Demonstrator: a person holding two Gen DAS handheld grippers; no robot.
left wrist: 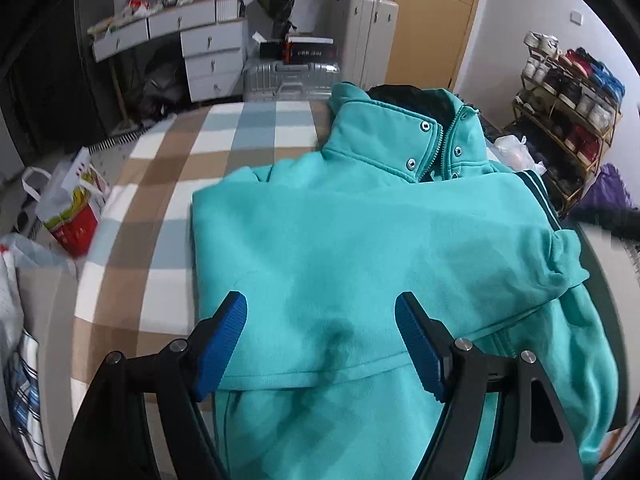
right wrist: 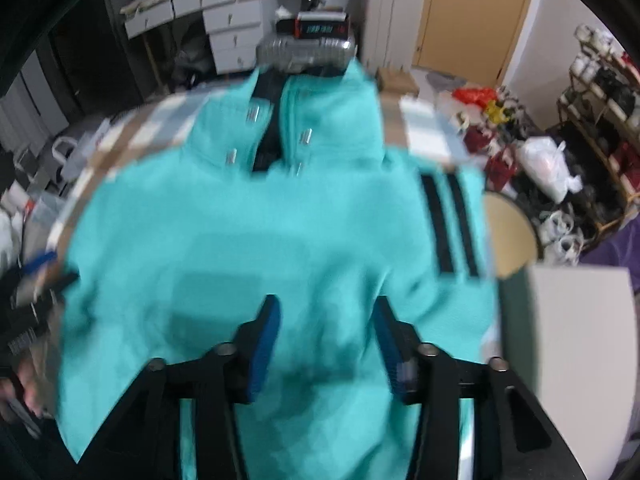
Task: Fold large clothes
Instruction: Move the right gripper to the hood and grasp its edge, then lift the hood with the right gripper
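I see the teal jacket [left wrist: 360, 232] lying folded on the checked bed [left wrist: 168, 184], collar [left wrist: 384, 136] at the far end, front zip partly open at the neck. One sleeve is crossed over the chest, and its ribbed cuff [left wrist: 560, 252] sits near the right edge. The striped shoulder [right wrist: 448, 224] lies at the right side of the bundle, close to the edge of the bed.

The left gripper [left wrist: 320, 344] hangs over the near part of the jacket with its jaws standing wide apart. Cloth shows between the blue pads, but the pads do not press on it, so I read nothing as held. The right gripper [right wrist: 326, 348] is over the near middle of the jacket with its jaws parted to a moderate gap, narrower than the left. That view is blurred, yet the pads appear clear of the fabric, and I judge it empty as well.

Risks from here, as I judge them:

- The near hem [left wrist: 304, 376] hangs loose below the folded panel. Gripping only the top layer would drag the panel off and undo the fold.
- The crossed sleeve is unsecured. A fast lift could let it slide off toward the right.
- The bundle sits near the right edge of the bed. A push in that direction could send it off.
- Uneven grips from the two hands would skew the next fold.
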